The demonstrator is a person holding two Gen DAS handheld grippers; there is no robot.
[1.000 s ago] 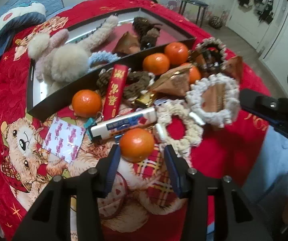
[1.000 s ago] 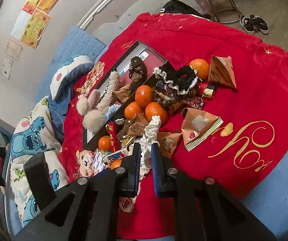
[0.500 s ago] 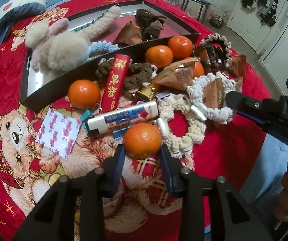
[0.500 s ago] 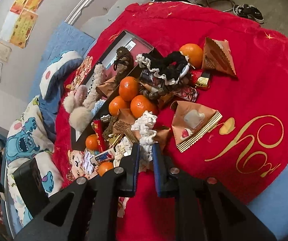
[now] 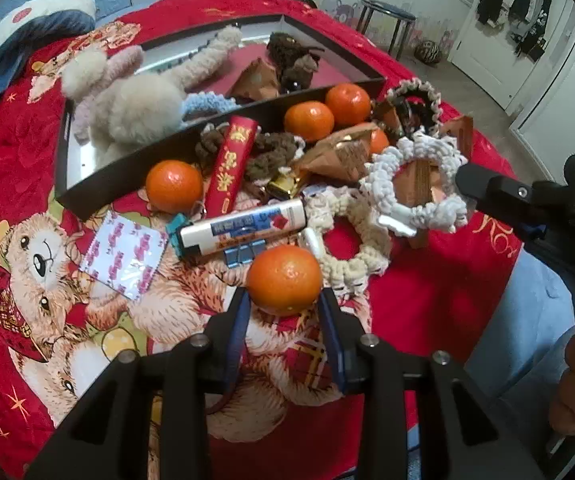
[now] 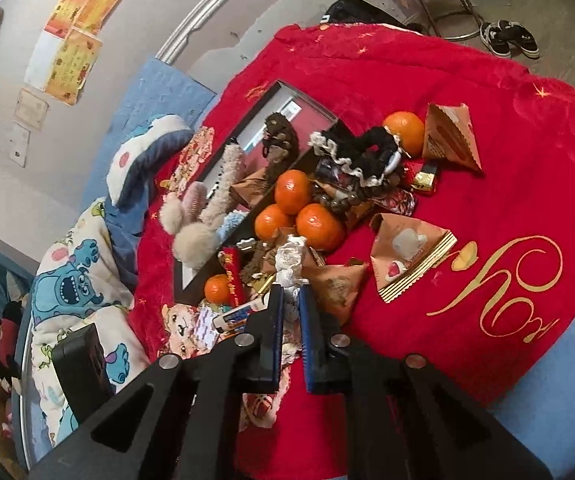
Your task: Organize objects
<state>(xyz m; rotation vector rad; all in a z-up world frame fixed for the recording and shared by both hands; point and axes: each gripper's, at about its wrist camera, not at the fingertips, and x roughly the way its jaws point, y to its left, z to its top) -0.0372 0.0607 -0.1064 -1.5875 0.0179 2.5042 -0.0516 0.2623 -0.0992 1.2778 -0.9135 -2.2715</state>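
Two grippers, two pickups under way beside the tray.

Left gripper [image 5: 284, 300] has its fingers apart on either side of a mandarin [image 5: 284, 279] that lies on the red blanket [image 5: 427, 300], near the lighter [image 5: 243, 226]; whether the pads touch it I cannot tell. Right gripper [image 6: 290, 308] is clamped on a white scrunchie [image 5: 415, 184], held above the pile. Judged step: gathering loose items for the black tray [image 5: 99, 178]. Next, the left fingers need to close squarely on the round fruit so it does not roll.
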